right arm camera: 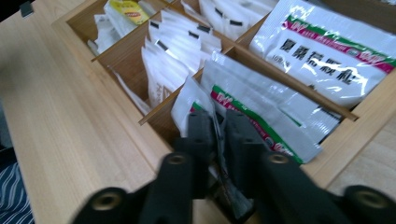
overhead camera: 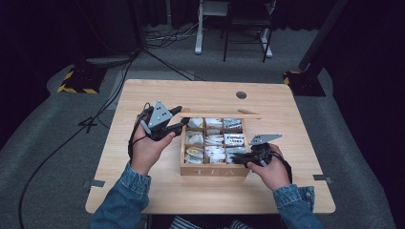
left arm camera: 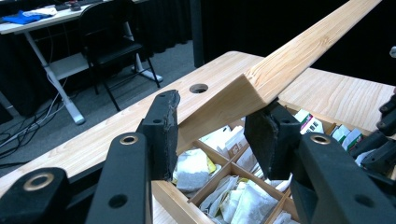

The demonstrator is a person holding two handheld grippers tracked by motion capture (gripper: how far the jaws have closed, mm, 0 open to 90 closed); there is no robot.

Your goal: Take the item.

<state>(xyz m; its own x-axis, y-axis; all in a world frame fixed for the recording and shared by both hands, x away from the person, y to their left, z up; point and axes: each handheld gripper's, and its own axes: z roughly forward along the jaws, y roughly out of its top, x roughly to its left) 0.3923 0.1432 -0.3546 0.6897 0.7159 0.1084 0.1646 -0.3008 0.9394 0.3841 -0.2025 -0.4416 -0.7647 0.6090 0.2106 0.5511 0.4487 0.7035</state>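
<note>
High view shows a wooden box (overhead camera: 213, 170) marked TEA near the middle of the counter (overhead camera: 157, 191), its compartments full of sachets. Its lid (overhead camera: 219, 115) stands raised along the far edge. The left hand-held gripper (overhead camera: 180, 124) is at the box's far left corner, by the lid's end; the person's left hand (overhead camera: 147, 148) grips it from behind. The right hand-held gripper (overhead camera: 239, 160) reaches into the box's near right compartment, with the right hand (overhead camera: 273, 169) just beside the box's right wall.

Left gripper view shows the jaws set fairly wide, one on either side of the tilted lid (left arm camera: 261, 79); the right jaw touches its underside, the left jaw stands just apart from it. Below lie open compartments with tea bags (left arm camera: 194, 170).

Right gripper view shows the jaws drawn narrow and pinching the edge of a white sachet (right arm camera: 252, 116) with green and red print, which leans in a compartment by the box's wall (right arm camera: 355, 133). Other compartments hold white packets (right arm camera: 182, 46) and a yellow one (right arm camera: 127, 11).
</note>
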